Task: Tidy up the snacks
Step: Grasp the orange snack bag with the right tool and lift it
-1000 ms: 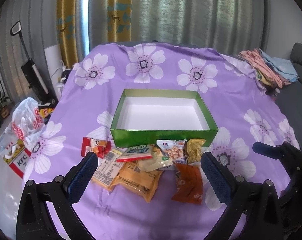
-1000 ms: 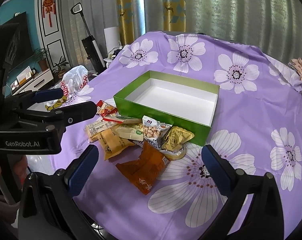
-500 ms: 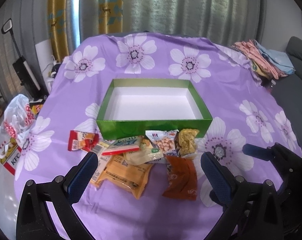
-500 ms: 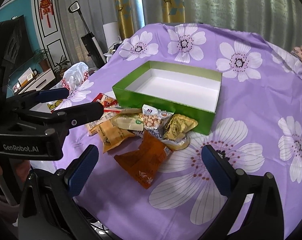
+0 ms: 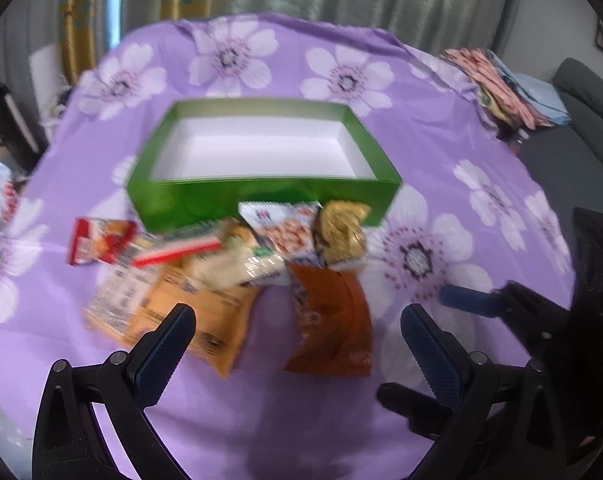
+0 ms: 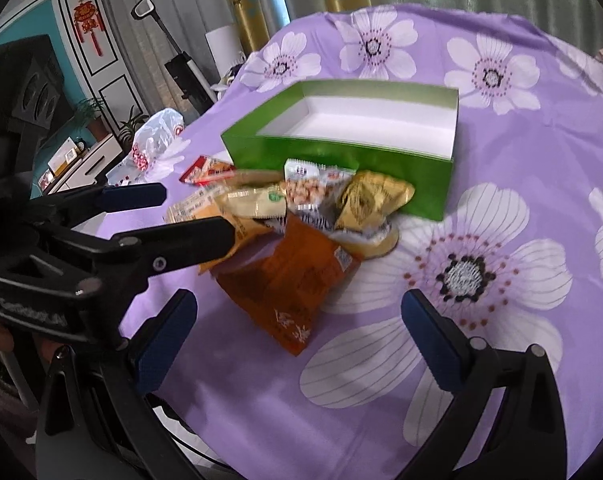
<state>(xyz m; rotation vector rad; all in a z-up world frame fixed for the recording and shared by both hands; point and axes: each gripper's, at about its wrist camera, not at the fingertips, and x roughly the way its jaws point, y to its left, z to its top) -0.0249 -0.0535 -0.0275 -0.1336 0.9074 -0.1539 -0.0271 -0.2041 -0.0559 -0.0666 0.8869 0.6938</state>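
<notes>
Left wrist view: both claws spread wide over a heap of crinkly snack packets

From my left claw [image 5: 297, 340] I see the jaws gaping, holding nothing, their blue pads ribbed and dotted on black plastic arms. Under them lies a table [image 5: 441, 128] draped in smooth purple cloth printed with big white flowers.

Going left to right across the snack pile: a small red packet [image 5: 99, 240] lies flat at the left edge of the heap. Next to it a long red-and-white bar wrapper [image 5: 177, 254] rests over a pale printed packet [image 5: 121, 300]. A flat orange pouch [image 5: 205, 320] sits under a shiny cream wrapper [image 5: 237, 264]. A white packet with a nut picture [image 5: 285, 228] leans against the box front, and a crumpled gold foil packet [image 5: 341, 232] touches it on the right. A glossy rust-brown pouch [image 5: 333, 320] lies nearest me, its top tucked under those two.

Just behind the heap stands the green box [image 5: 261, 196], rectangular, open-topped, with glossy green walls and a plain white inside holding nothing.

My right claw [image 6: 297, 332] is likewise wide apart and gripping nothing, hanging over the rust-brown pouch and a white flower. This frame is motion-blurred, so print on the wrappers is unreadable.
</notes>
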